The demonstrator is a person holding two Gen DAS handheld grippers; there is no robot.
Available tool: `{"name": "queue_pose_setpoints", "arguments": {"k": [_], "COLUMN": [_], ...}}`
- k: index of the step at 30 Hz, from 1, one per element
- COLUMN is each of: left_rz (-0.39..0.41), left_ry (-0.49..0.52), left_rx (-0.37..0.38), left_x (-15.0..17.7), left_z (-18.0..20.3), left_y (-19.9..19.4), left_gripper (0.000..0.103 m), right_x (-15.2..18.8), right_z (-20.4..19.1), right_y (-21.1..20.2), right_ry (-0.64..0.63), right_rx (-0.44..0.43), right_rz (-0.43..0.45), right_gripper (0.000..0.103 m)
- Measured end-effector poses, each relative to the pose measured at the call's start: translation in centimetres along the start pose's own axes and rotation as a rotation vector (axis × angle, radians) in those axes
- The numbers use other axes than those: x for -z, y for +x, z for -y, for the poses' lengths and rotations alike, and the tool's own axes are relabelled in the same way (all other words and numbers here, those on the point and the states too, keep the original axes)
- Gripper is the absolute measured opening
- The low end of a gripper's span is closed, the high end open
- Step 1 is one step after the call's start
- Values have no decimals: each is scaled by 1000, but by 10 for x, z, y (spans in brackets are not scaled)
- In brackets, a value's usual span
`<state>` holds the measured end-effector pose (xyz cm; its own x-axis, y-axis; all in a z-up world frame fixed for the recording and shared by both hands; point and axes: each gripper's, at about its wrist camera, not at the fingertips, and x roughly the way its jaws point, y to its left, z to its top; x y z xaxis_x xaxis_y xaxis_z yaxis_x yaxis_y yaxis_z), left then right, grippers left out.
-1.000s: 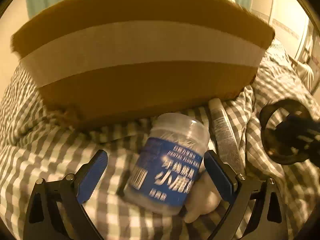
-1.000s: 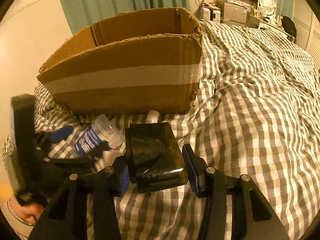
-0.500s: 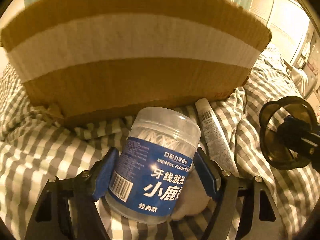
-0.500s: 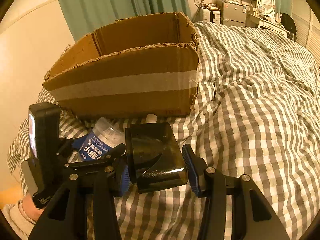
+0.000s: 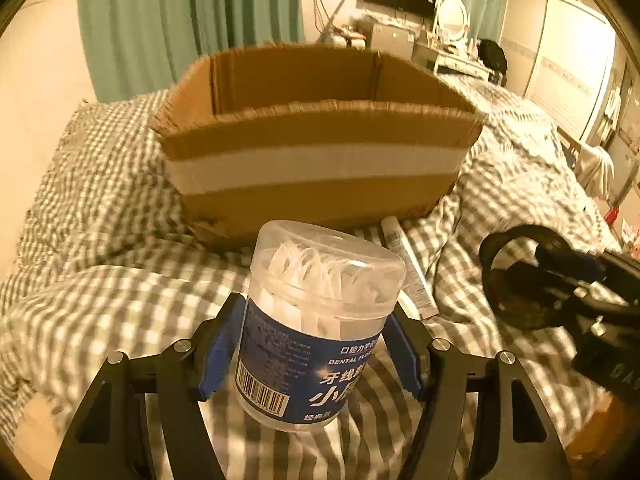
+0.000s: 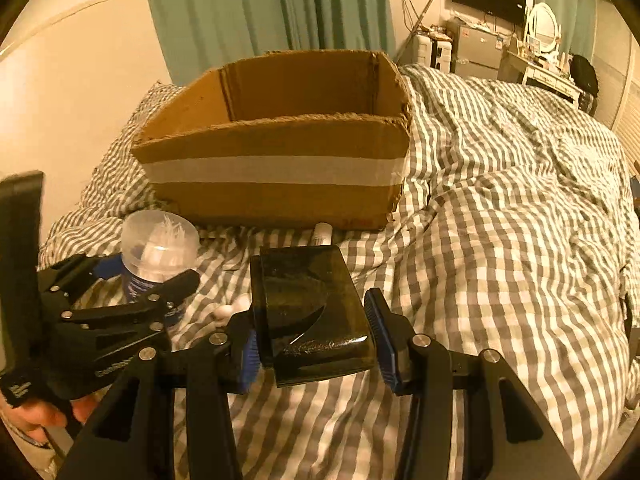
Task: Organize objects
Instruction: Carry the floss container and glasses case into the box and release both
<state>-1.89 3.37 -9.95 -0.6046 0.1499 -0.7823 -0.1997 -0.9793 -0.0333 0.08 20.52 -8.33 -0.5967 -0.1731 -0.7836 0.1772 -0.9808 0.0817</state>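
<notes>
The left tongs [image 5: 316,344] reach forward over the bed, level with the bedding and aimed at the cardboard box [image 5: 316,168]. Their blue pads press both sides of a clear dental floss pick jar [image 5: 320,320], which stands nearly upright between them, lid up and blue label facing the camera. In the right wrist view these same tongs [image 6: 148,276] appear at the lower left with the jar [image 6: 160,248] in their grip, and part of the person's hand [image 6: 44,416] shows at the handle below.

The right tongs [image 6: 312,332] are likewise stretched forward toward the box [image 6: 276,168] and hold a dark translucent cup [image 6: 308,312] lying on its side. The left pad touches the cup; a narrow gap shows at the right pad, so whether the grip is firm cannot be told. From the left wrist view the cup [image 5: 516,276] shows its round open mouth at the right.

The open box sits on the checked duvet [image 6: 500,240], a pale tape band across its near wall. A white tube [image 5: 408,268] lies on the duvet just before the box, between the two held things.
</notes>
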Motion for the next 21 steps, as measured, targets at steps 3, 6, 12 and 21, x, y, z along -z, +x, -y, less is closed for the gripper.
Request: {"name": "queue_pose_setpoints", "arguments": {"k": [3,6,12,21], "left_rz": [24,58,143,257], "left_ry": [-9,-16,-21,-13], "left_rx": [-6,-9,26,35], "left_x": [-8,-20,-56,-153], "left_z": [-3,-8,-14,-29], "left_y": [-22,-50,-98,-112], "left_gripper": [69,68,68,68], "right_x": [1,-4,-40,-134], "right_z": [-7,-11,-24,-29], "right_y": [-16,-36,-83,-103], "right_ry": [2,2,-27,-67], "right_rx": [-18,-25,-51,-81], "right_rz": [13,40,131,262], "right_gripper": [46,46,46,46]}}
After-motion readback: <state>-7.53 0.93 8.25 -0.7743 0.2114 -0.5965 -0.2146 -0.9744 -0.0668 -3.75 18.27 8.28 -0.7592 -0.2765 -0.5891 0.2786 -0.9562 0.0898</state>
